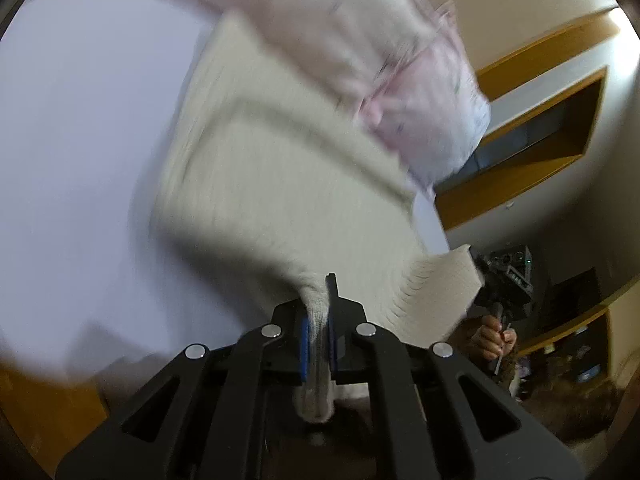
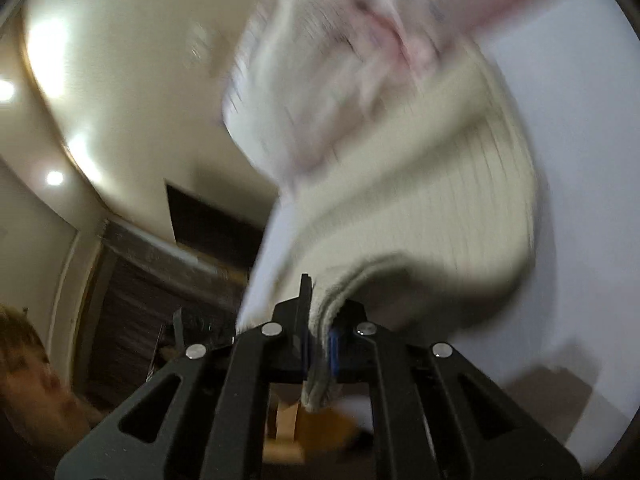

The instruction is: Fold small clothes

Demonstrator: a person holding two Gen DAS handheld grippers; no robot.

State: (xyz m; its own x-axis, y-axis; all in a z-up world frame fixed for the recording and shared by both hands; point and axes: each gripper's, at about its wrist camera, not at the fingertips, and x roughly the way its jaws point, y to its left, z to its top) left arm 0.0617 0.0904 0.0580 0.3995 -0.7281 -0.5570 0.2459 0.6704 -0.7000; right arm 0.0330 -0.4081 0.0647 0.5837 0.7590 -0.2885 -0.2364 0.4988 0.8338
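A cream ribbed garment (image 1: pixel 256 168) hangs in the air, blurred by motion, above a white table surface (image 1: pixel 72 160). My left gripper (image 1: pixel 318 320) is shut on one bunched edge of it. My right gripper (image 2: pixel 318 320) is shut on another edge of the same cream garment (image 2: pixel 432 200). The right gripper also shows at the right of the left wrist view (image 1: pixel 506 280), held in a hand. A pale pink patterned garment (image 1: pixel 384 56) lies beyond the cream one, and shows blurred in the right wrist view (image 2: pixel 340 92).
Wooden shelves (image 1: pixel 540 120) line the wall to the right in the left wrist view. The white table surface (image 2: pixel 580 160) fills the right of the right wrist view. A ceiling with spotlights (image 2: pixel 54 178) and a dark doorway (image 2: pixel 208 220) show at left.
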